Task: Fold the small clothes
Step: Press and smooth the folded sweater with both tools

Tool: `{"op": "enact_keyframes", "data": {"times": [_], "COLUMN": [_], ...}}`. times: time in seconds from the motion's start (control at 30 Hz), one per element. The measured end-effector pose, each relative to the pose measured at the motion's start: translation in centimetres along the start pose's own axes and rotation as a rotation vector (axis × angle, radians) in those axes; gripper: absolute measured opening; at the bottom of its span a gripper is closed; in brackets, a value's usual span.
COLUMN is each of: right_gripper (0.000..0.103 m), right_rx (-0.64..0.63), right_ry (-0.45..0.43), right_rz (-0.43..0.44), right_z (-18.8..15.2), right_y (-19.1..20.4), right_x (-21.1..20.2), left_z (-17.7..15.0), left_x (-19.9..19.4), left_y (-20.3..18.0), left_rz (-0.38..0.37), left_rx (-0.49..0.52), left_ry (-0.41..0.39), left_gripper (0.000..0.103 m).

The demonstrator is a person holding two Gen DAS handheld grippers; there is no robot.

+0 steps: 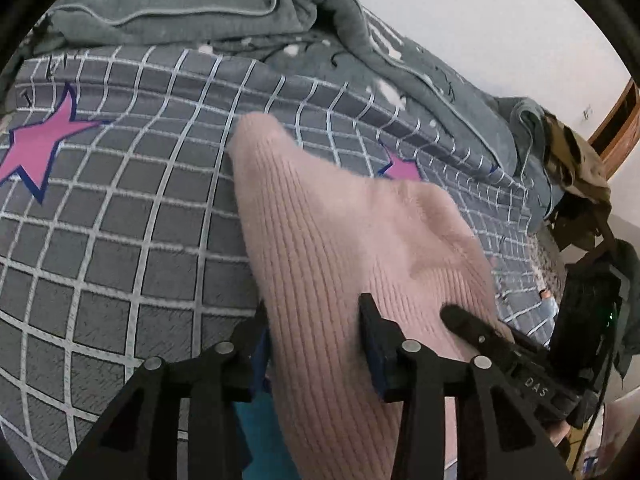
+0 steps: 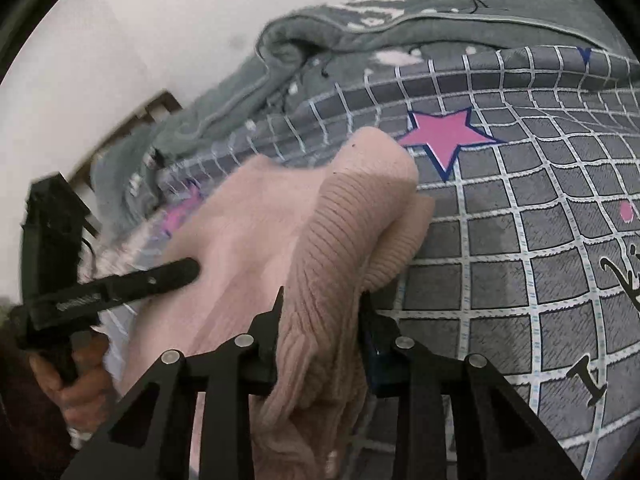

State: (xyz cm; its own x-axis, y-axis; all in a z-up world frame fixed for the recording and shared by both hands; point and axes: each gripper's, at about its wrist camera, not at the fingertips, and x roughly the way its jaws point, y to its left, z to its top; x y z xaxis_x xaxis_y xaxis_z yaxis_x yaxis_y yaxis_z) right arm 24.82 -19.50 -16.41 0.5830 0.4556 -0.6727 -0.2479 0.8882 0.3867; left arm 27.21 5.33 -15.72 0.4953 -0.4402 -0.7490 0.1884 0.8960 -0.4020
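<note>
Left gripper [image 1: 314, 320] jaws pinching pink knit garment [image 1: 340, 248]; right gripper [image 2: 322, 312] jaws pinching same garment, over grid bedsheet [image 1: 120, 220].

Pale pink ribbed knit garment [image 1: 332, 240] at centre; grey bedsheet [image 1: 120, 220] with white grid lines and pink, blue-edged stars [image 2: 448, 136] at one o'clock; plain grey-green blanket [image 1: 180, 8] with pale piping at twelve.
</note>
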Motion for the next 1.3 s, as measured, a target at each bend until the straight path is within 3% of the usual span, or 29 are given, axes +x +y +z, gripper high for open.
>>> {"op": "enact_keyframes", "data": {"times": [0.13,0.3,0.5,0.53,0.6,0.63,0.8,0.93,1.17,1.3], "right_gripper": [0.041,0.042,0.043,0.04,0.021,0.016,0.013,0.012,0.019,0.024], "right_rx": [-0.037,-0.12,-0.144,-0.142,-0.16,-0.176,-0.154,-0.107,-0.153,-0.25], "right_ry": [-0.005,-0.024,-0.077,-0.088,-0.077,-0.08,-0.12,-0.079,-0.119,-0.16], "right_rz": [-0.032,-0.085,-0.078,-0.078,-0.074,-0.089,-0.078,-0.102,-0.103,-0.154], "right_z": [-0.1,-0.2,-0.1,-0.2,-0.5,-0.8,-1.4,-1.8,-0.7,0.6], "right_y": [-0.1,0.8,0.8,0.8,1.1,1.3,0.7,-0.9,0.8,2.9], "right_x": [-0.4,-1.9,-4.2,-4.4,-4.2,-4.1,-4.7,-3.1,-4.8,-4.4], "left_z": [-0.7,-1.1,-1.0,-1.1,-1.1,-1.2,-3.0,-4.3,-3.1,-2.0], "left_x": [-0.4,-1.3,-2.3,-2.3,-2.6,-2.8,-3.1,-1.8,-3.1,-3.2], "left_y": [-0.3,-1.6,-1.5,-1.6,-2.2,-2.7,-5.5,-6.0,-4.7,-3.5], "left_rz": [0.021,0.099,0.117,0.128,0.137,0.13,0.141,0.194,0.143,0.134], "left_rx": [0.039,0.113,0.084,0.08,0.088,0.097,0.218,0.274,0.206,0.15], "left_ry": [-0.038,-0.078,-0.107,-0.111,-0.117,-0.124,-0.153,-0.154,-0.169,-0.174], "left_gripper": [0.051,0.054,0.055,0.055,0.055,0.055,0.064,0.067,0.067,0.067]}}
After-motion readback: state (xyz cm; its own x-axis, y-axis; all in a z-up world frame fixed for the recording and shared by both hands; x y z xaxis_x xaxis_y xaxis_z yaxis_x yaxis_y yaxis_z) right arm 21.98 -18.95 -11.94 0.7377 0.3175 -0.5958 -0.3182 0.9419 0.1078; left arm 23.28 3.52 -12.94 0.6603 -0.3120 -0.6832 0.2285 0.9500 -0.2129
